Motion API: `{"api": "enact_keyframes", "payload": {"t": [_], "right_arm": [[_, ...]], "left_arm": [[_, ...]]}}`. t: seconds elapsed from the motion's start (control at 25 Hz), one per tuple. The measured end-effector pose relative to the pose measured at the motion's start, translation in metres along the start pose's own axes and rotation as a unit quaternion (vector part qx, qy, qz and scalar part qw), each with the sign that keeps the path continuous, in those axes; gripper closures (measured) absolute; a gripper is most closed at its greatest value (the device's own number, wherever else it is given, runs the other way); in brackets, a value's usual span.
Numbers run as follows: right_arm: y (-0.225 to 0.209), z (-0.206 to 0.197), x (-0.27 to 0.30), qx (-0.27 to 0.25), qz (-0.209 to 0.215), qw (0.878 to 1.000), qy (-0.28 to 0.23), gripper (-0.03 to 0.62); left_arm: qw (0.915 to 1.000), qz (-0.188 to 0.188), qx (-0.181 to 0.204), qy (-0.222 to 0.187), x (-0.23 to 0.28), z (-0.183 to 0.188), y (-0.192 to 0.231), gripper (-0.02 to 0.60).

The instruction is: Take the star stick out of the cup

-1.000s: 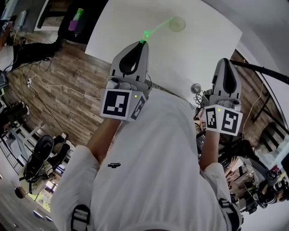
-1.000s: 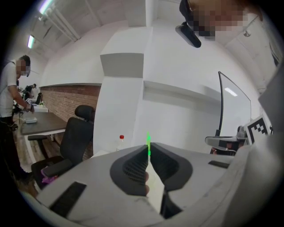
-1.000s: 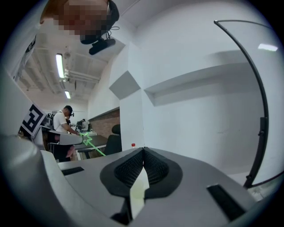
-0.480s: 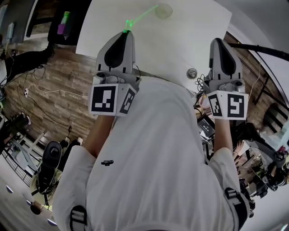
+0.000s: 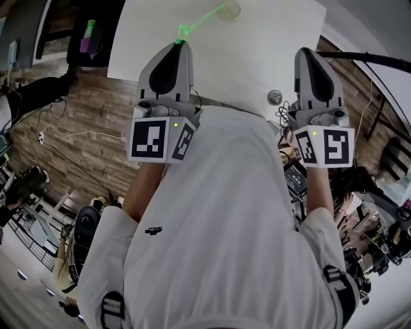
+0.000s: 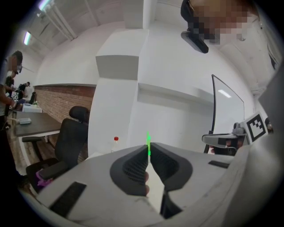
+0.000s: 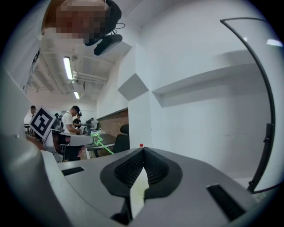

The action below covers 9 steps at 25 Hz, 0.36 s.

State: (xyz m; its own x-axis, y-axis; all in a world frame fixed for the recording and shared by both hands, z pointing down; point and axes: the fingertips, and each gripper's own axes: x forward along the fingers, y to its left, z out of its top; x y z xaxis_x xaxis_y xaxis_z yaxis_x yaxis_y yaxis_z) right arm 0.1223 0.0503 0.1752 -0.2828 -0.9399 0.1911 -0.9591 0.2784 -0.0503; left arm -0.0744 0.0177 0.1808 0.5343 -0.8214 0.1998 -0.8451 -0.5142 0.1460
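My left gripper is shut on the thin green star stick, with the star end right at its fingertips. From there the stick slants away toward a pale round cup at the far edge of the white table. I cannot tell whether the stick's far tip is inside the cup. In the left gripper view the green stick pokes up between the closed jaws. In the right gripper view the star stick shows at the left. My right gripper is held level beside the left one, shut with nothing in it.
A small round metal piece lies near the table's front edge. Wooden floor lies left of the table. A black office chair and a red-capped bottle stand ahead. A black curved bar rises at the right. People stand at desks.
Both grippers have risen slightly in the head view and the left has drifted left. The left gripper keeps its hold on the stick. Little differs over the last half second.
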Motion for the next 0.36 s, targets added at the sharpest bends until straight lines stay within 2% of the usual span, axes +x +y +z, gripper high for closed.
{"api": "enact_keyframes", "payload": {"t": [0.36], "right_arm": [[0.0072,-0.0035,-0.0078,0.021,-0.028,0.999,-0.003,0.591]], "left_arm": [[0.9999,-0.004,-0.002,0.011,-0.0075,-0.0084,0.0035,0.551]]}}
